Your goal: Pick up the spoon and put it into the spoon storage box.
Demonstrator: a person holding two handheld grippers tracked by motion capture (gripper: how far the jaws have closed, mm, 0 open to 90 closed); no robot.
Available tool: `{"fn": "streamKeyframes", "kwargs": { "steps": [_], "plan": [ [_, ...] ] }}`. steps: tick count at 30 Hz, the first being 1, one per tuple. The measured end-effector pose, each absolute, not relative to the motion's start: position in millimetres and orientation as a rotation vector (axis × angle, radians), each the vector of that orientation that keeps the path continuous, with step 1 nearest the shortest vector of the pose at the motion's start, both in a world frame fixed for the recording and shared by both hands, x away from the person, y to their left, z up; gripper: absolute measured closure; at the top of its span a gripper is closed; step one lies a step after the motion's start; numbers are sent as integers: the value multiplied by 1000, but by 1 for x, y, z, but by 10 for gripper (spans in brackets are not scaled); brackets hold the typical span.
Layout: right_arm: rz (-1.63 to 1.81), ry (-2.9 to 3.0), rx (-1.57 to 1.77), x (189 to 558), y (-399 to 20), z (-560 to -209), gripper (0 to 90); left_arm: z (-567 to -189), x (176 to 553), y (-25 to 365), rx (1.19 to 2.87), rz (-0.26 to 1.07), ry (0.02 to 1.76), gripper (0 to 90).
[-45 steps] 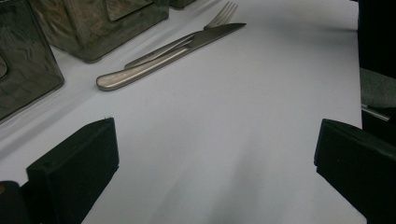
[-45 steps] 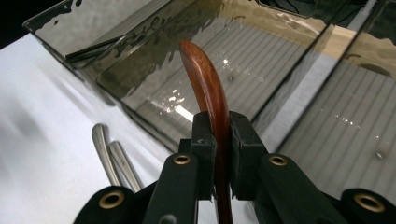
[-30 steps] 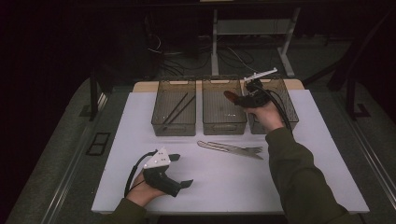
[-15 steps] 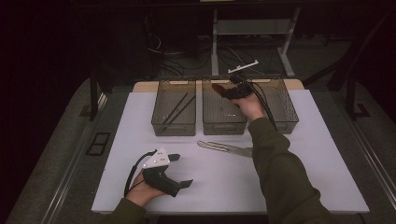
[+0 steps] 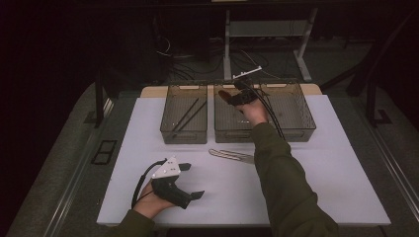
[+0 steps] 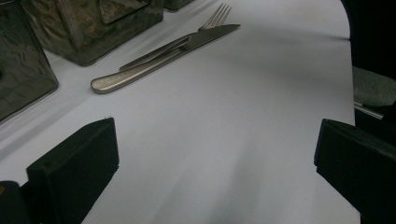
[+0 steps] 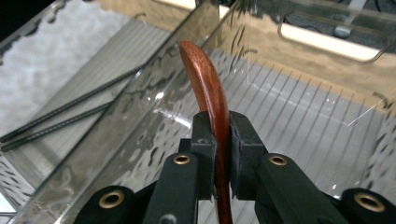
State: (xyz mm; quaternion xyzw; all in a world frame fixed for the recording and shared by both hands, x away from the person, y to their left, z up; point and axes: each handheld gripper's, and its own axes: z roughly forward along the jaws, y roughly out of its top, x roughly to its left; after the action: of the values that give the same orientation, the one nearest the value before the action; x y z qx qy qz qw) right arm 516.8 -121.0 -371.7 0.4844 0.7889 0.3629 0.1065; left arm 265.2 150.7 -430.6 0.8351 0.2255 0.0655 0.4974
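Right claw (image 7: pixel 215 140) shifted left, clamping curved reddish-brown wooden piece (image 7: pixel 208 79).

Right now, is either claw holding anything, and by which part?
The right claw is shut on a curved wooden utensil, gripped partway along it with the rounded end sticking out over the middle bin. The left claw is open and holds nothing.
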Motion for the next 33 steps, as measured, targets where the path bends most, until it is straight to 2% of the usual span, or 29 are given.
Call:
{"fn": "streamKeyframes", "kwargs": {
  "steps": [5, 15, 22, 33],
  "plan": [
    [1044, 2340, 1420, 517, -117, -378, 815, -431, 265, 150, 2027, 157, 542, 0],
    [1033, 2367, 1394, 505, -123, -378, 647, -431, 266, 151, 2034, 158, 534, 0],
    [1142, 2363, 1353, 485, -143, -369, 521, -432, 265, 149, 2034, 158, 537, 0],
    [1286, 2363, 1254, 448, -176, -349, 447, -431, 265, 151, 2047, 162, 536, 0]
  ]
}}
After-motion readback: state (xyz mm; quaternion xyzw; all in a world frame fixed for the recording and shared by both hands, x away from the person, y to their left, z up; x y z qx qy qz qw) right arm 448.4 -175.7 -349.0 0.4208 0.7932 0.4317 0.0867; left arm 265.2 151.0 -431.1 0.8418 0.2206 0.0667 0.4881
